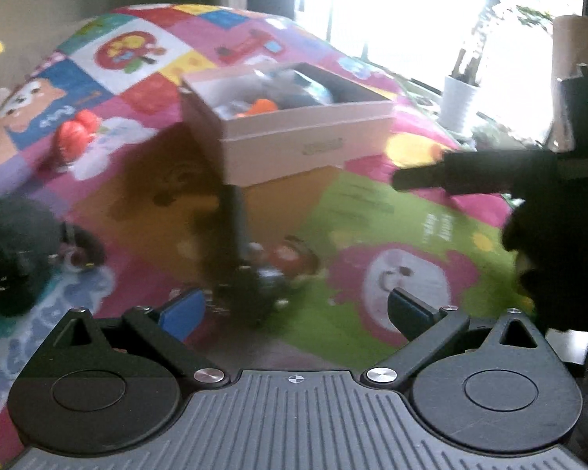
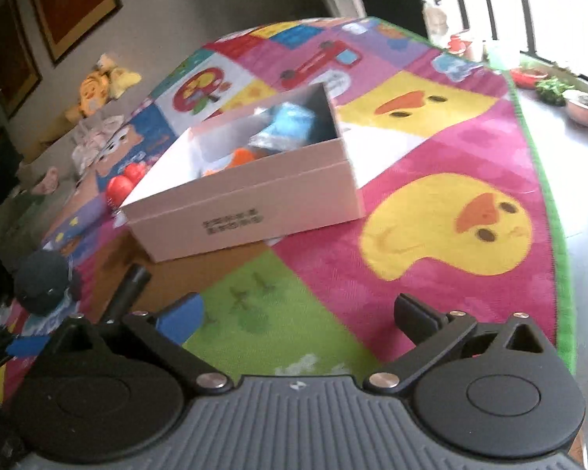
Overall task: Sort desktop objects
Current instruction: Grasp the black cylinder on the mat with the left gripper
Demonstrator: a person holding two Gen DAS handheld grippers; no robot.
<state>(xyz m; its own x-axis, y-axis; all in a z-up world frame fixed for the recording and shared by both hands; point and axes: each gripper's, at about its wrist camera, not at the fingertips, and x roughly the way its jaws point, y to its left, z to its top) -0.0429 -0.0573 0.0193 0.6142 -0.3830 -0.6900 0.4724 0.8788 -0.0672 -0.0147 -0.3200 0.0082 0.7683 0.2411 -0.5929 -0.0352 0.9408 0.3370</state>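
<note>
A pale pink open box [image 1: 294, 145] stands on the colourful play mat [image 1: 431, 235]; it holds an orange item [image 1: 260, 107] and blue and grey items. It also shows in the right wrist view [image 2: 247, 211]. My left gripper [image 1: 294, 309] is open, low over the mat, with a black rod-shaped object [image 1: 237, 227] lying just ahead between its fingers. A red toy [image 1: 76, 133] lies left of the box. My right gripper [image 2: 300, 317] is open and empty over the green patch, in front of the box. The right gripper's dark body [image 1: 529, 180] shows in the left wrist view.
A dark cap-like object [image 1: 15, 250] lies at the left of the mat, also in the right wrist view [image 2: 45, 282]. A white plant pot [image 1: 458, 102] stands by the bright window. Plush toys [image 2: 98, 82] sit by the wall. The mat's green edge [image 2: 560, 266] borders grey floor.
</note>
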